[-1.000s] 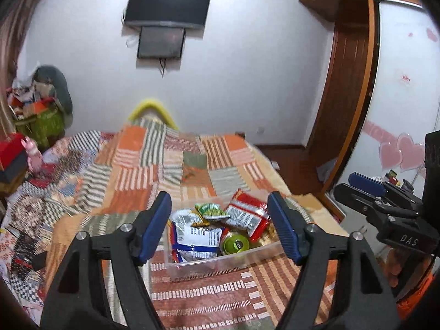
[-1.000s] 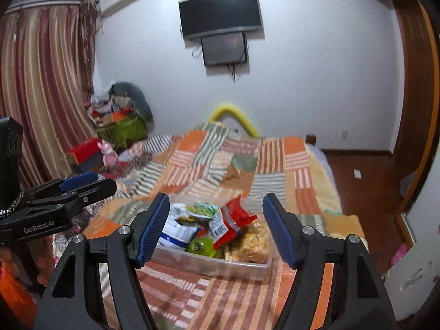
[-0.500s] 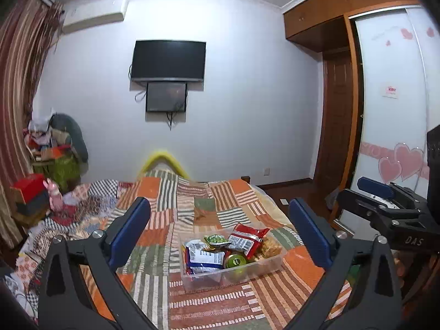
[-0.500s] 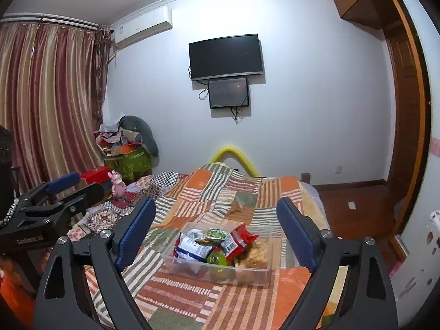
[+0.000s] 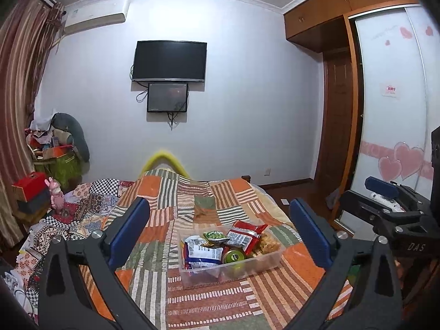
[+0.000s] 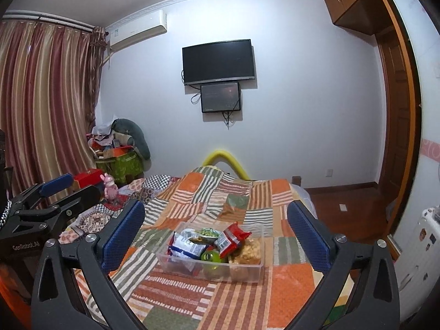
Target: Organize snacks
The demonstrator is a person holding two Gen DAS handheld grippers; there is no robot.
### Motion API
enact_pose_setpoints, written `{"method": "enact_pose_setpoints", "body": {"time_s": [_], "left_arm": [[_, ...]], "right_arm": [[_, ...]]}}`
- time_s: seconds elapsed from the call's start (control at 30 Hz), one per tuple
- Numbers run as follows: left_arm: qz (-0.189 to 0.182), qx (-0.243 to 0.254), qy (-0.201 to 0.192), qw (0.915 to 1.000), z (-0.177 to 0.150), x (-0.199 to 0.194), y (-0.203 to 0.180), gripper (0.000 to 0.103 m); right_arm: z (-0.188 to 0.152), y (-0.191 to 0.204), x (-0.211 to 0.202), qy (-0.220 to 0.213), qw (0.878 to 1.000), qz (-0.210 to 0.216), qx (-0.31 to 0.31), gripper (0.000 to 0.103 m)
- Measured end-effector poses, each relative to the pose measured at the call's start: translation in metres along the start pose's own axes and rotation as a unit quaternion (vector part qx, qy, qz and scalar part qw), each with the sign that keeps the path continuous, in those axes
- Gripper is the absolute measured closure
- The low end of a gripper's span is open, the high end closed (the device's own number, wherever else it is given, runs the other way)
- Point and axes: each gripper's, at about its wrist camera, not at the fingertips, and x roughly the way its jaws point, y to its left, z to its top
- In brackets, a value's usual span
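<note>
A clear plastic bin (image 5: 264,268) (image 6: 247,271) sits on the patchwork bedspread and holds several snacks: a red packet (image 5: 244,235) (image 6: 232,238), a blue-and-white packet (image 5: 202,251) (image 6: 184,247), a green packet (image 5: 214,235) (image 6: 207,232), a green-lidded can (image 5: 233,257) (image 6: 210,255) and a yellow snack bag (image 5: 268,243) (image 6: 249,250). My left gripper (image 5: 220,236) is open and empty, held well back above the near bed. My right gripper (image 6: 216,233) is open and empty too. Each gripper shows at the side of the other's view, the right (image 5: 385,209) and the left (image 6: 52,203).
The patchwork bedspread (image 5: 192,200) covers the bed. A pile of boxes, bags and a pink toy (image 5: 55,192) stands at the left by the striped curtain (image 6: 46,104). A TV (image 5: 169,62) hangs on the far wall. A wooden wardrobe with a white sliding door (image 5: 390,110) is at the right.
Both grippers have pulled back and up from the bin, which now looks smaller and farther. Their jaws have opened wider. The snacks lie as before.
</note>
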Motion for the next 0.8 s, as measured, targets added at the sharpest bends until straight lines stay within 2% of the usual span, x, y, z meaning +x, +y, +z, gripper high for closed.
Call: {"method": "enact_pose_setpoints", "body": {"time_s": [0.8], "left_arm": [[0.007, -0.002, 0.000, 1.0000, -0.0048, 0.0029, 0.0033, 0.000]], "right_arm": [[-0.0036, -0.0050, -0.0075, 0.000, 1.000, -0.005, 0.000, 0.000]]}}
